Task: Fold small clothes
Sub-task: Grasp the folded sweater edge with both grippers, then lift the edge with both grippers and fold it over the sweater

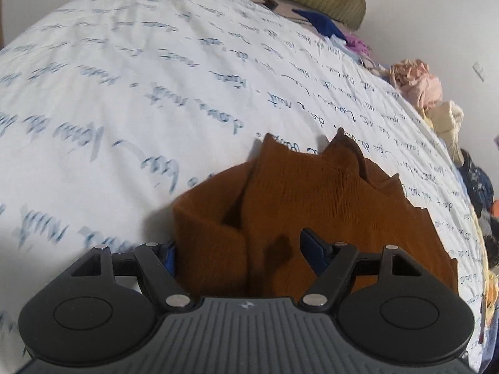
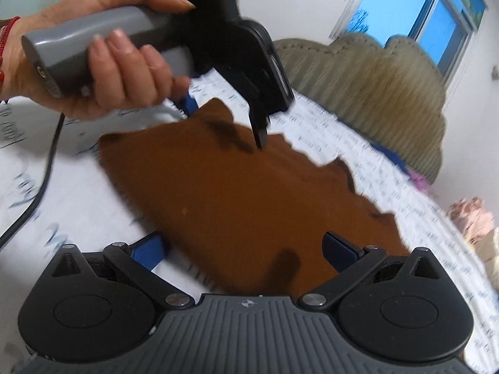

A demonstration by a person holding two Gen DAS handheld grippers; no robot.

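Note:
A small rust-brown knit garment [image 1: 312,205] lies on the white bed sheet with blue script [image 1: 124,99], partly folded, with a layer lapped over its left side. My left gripper [image 1: 240,249] is open, its blue-padded fingers spread over the garment's near edge. In the right wrist view the same garment [image 2: 237,196] lies flat, and my right gripper [image 2: 243,246] is open over its near edge. The left gripper [image 2: 227,121] also shows there, held by a hand, its fingers down at the garment's far edge.
A pile of other clothes, pink [image 1: 418,84], cream [image 1: 446,121], blue [image 1: 321,21] and purple, lines the bed's right edge. An olive padded headboard [image 2: 368,93] stands at the far end. A black cable [image 2: 43,168] trails over the sheet. A window [image 2: 421,9] is behind.

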